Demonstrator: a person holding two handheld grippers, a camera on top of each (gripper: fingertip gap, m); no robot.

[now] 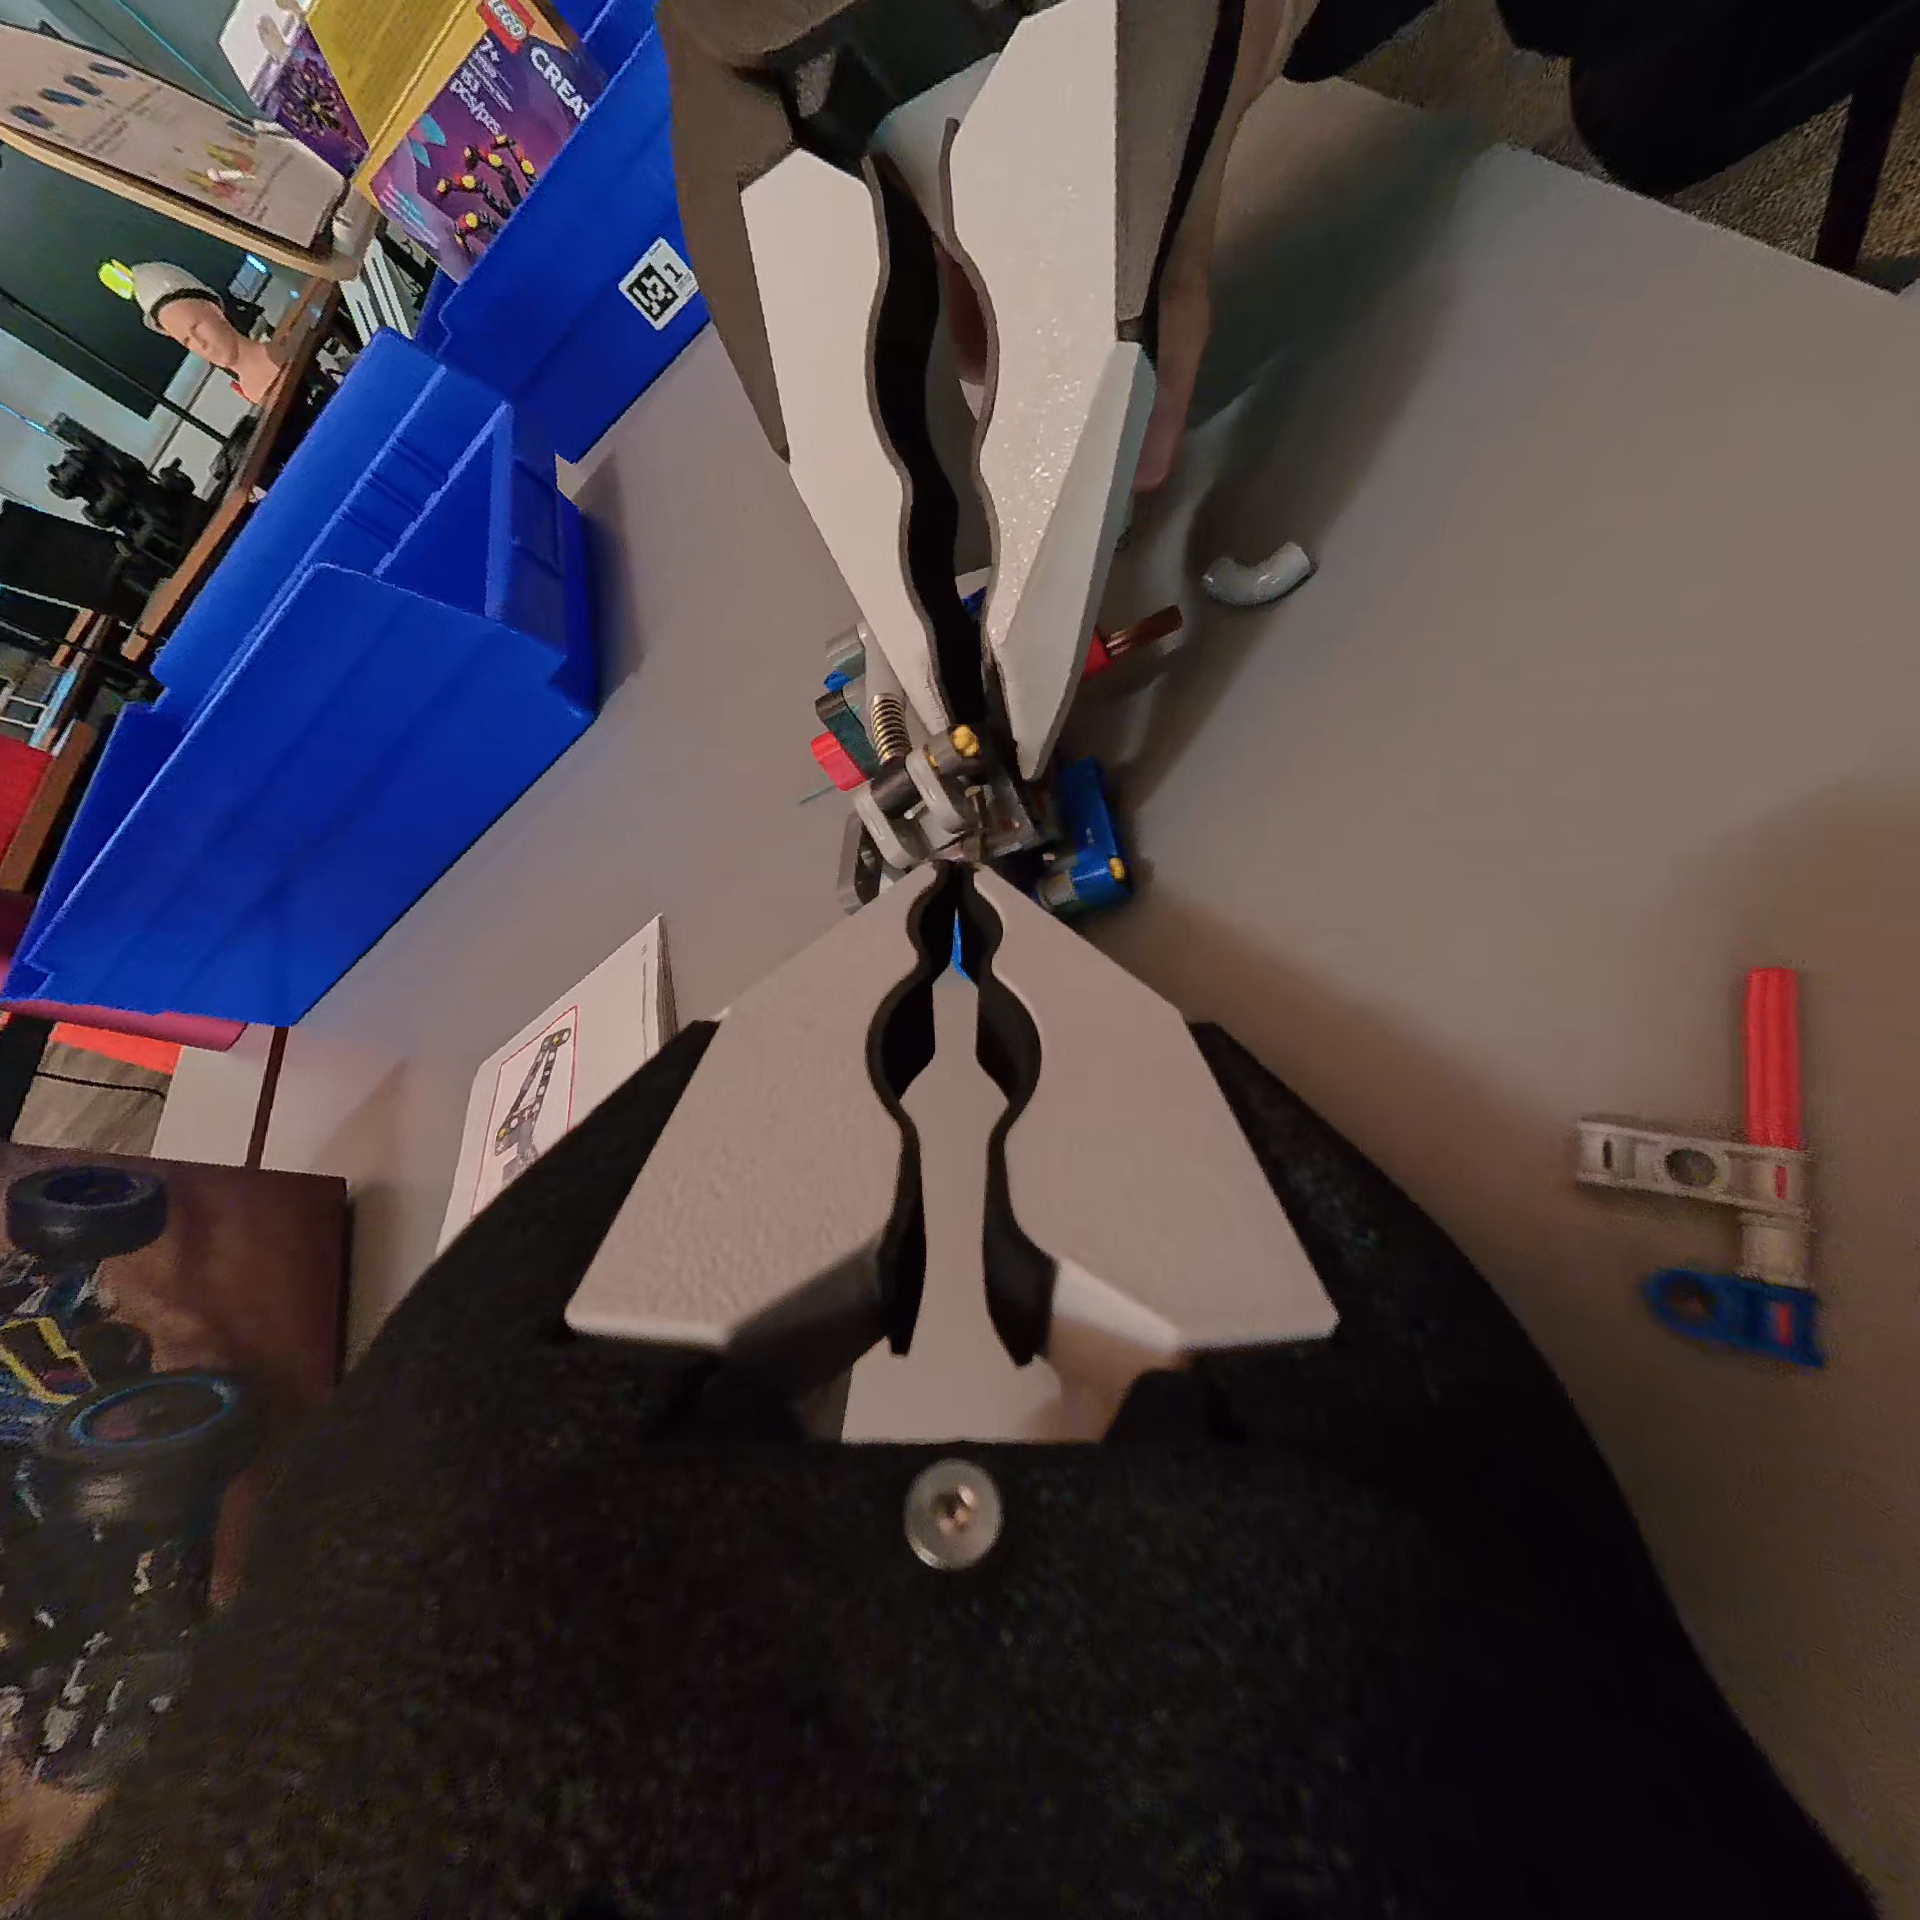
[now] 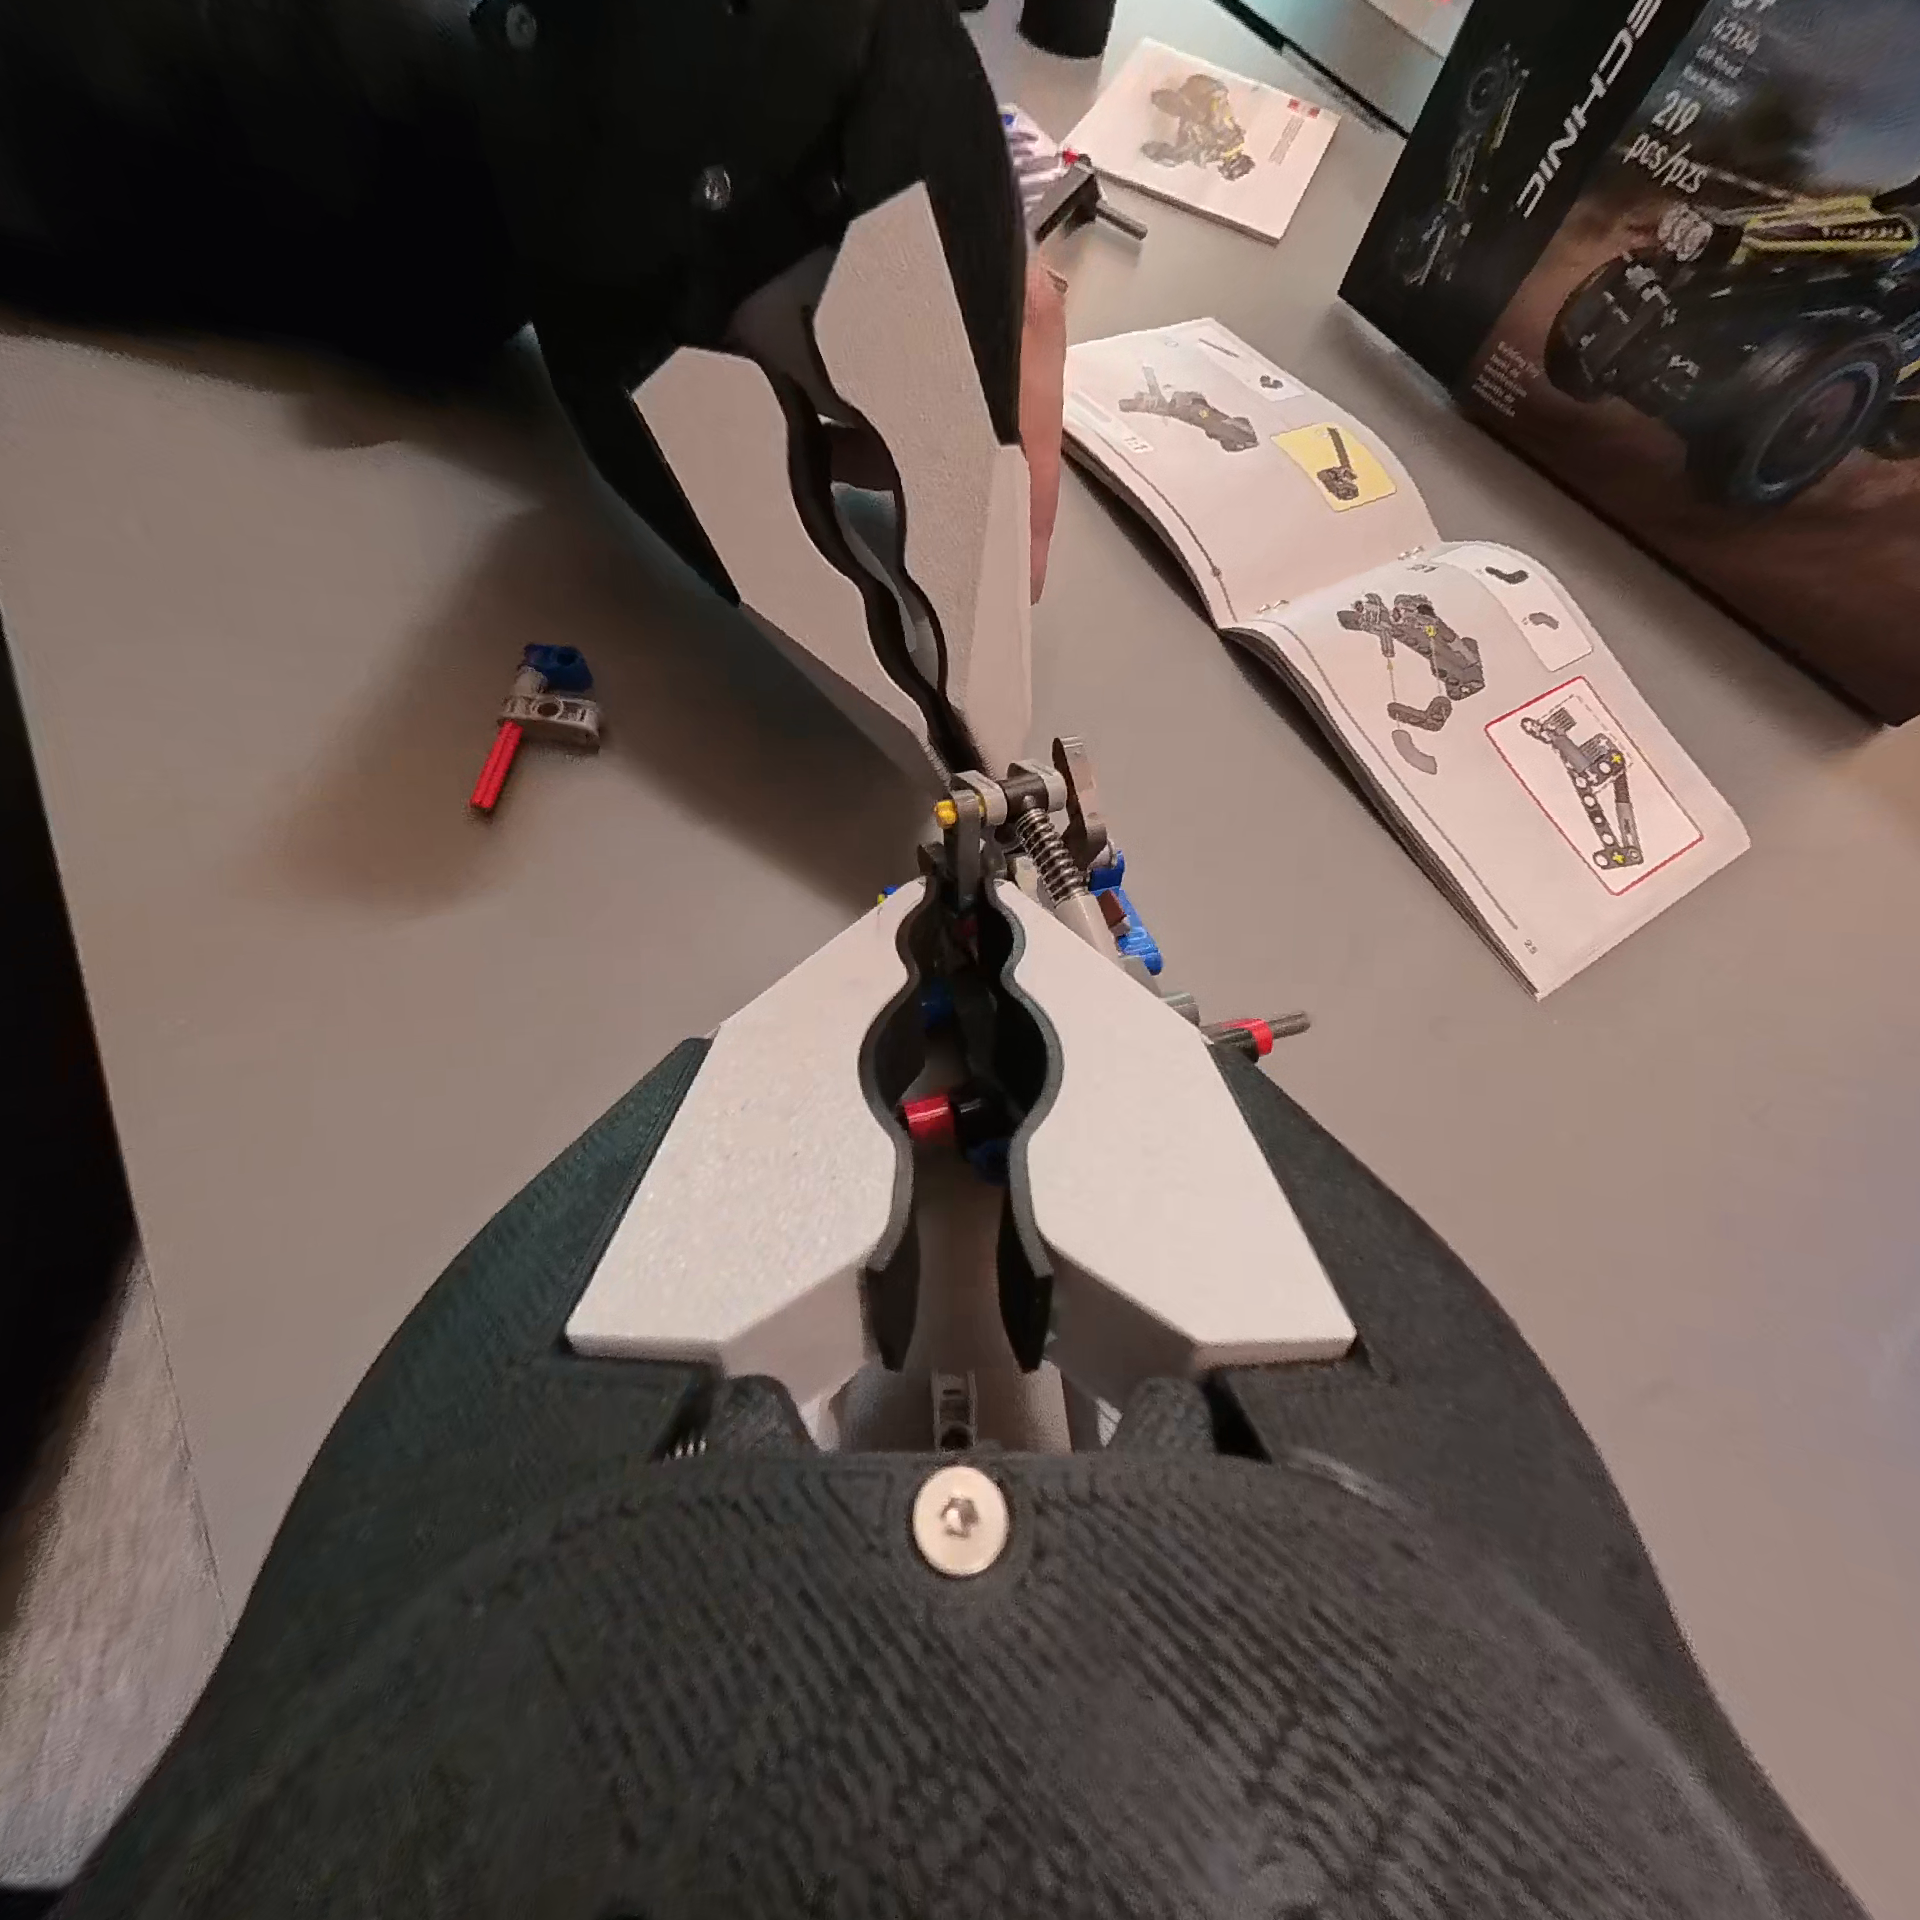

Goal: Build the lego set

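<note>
Both grippers meet at the brick assembly (image 1: 966, 800) on the counter (image 1: 1455, 727). Left gripper (image 1: 954, 878) fingers nearly together at its grey edge; grip uncertain. Right gripper (image 2: 961, 894) fingers clamped on its dark beam.

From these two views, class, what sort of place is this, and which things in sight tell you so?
Probably a hobby or lab workbench for building toy brick models: a grey table with an open instruction booklet, a boxed vehicle kit and blue storage bins alongside. Both tongs meet at a half-built brick assembly.
</note>
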